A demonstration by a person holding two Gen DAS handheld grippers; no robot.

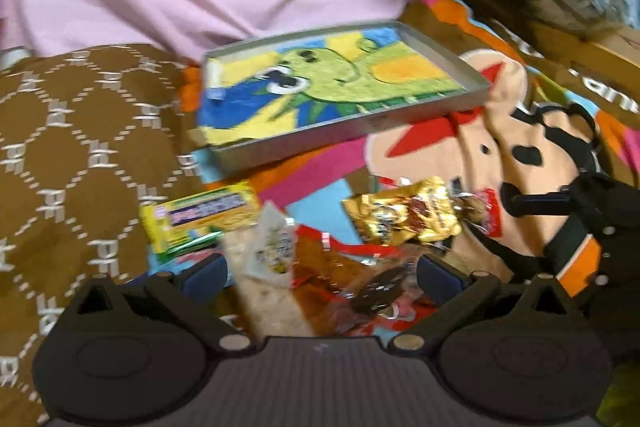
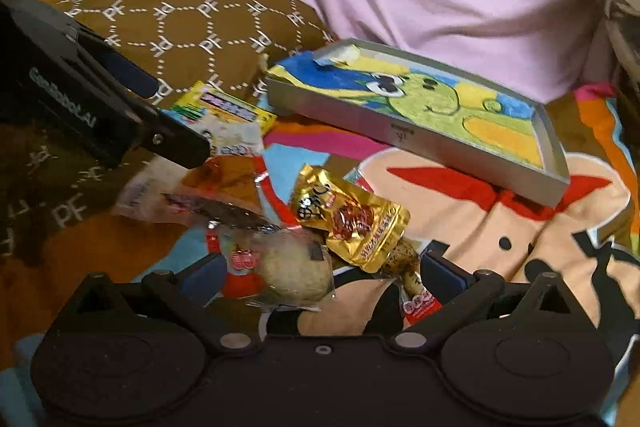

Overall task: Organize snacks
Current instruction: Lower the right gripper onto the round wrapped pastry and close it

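My left claw [image 1: 322,267] and right claw [image 2: 322,269] both gape wide, empty, low in frame over the snack pile [image 2: 304,227]. Above centre, the tray [image 2: 400,131] holds nothing yet; I judge the sorting barely begun.

The right tool [image 2: 320,273] stands open at the bottom of the frame, a clear-wrapped round snack [image 2: 294,273] between its fingers. A gold packet [image 2: 352,223] lies just above, and the grey tray [image 2: 420,115] sits at centre right

trays: 1 [image 2: 416,135] | gold snack bags: 1 [image 2: 356,223] | yellow-green snack boxes: 1 [image 1: 200,217] | round pale buns in clear wrap: 1 [image 2: 294,273] | brown pillows: 1 [image 2: 192,23] | other small packets: blurry, cannot count
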